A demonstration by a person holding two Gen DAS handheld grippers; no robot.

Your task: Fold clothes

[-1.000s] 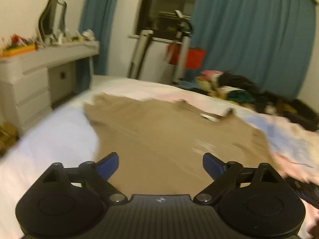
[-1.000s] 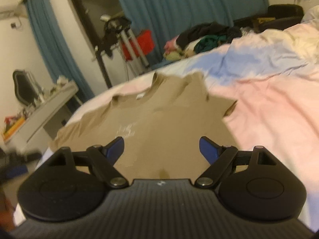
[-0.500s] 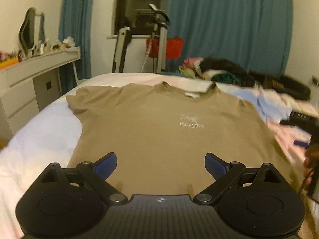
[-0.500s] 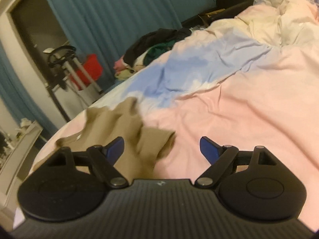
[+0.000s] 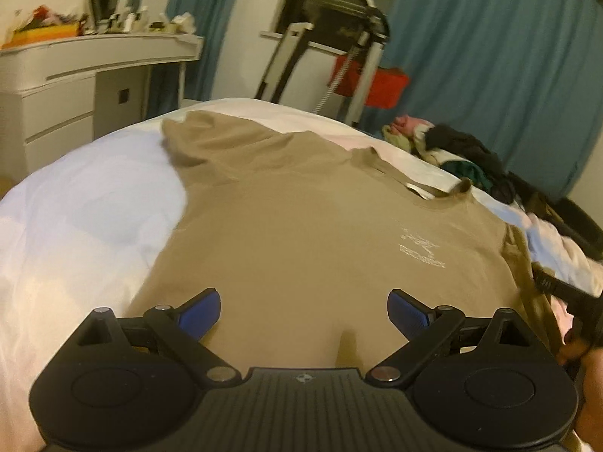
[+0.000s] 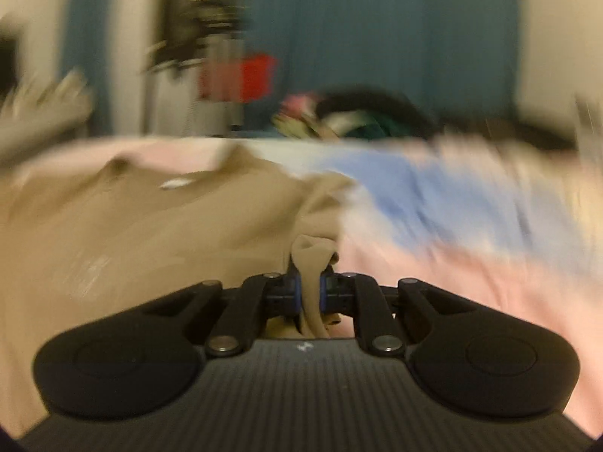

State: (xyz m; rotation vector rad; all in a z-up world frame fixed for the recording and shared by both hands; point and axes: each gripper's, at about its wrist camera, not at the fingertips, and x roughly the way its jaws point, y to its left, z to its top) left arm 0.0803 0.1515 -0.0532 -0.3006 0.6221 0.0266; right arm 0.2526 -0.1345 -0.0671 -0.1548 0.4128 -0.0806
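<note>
Right tongs point(image 6: 309, 293) pinch the tan T-shirt point(image 5: 301, 233); left tongs point(image 5: 303, 312) gape above it.

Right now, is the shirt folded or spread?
Mostly spread: the shirt lies flat on the bed, one edge pinched in the right gripper.

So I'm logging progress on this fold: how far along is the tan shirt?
Done: the tan T-shirt lies spread face-up on the bed. In hand: the right gripper is shut on a bunched bit of its fabric, apparently at the right edge; the left gripper is open above the hem. Left: no fold shows yet.
</note>
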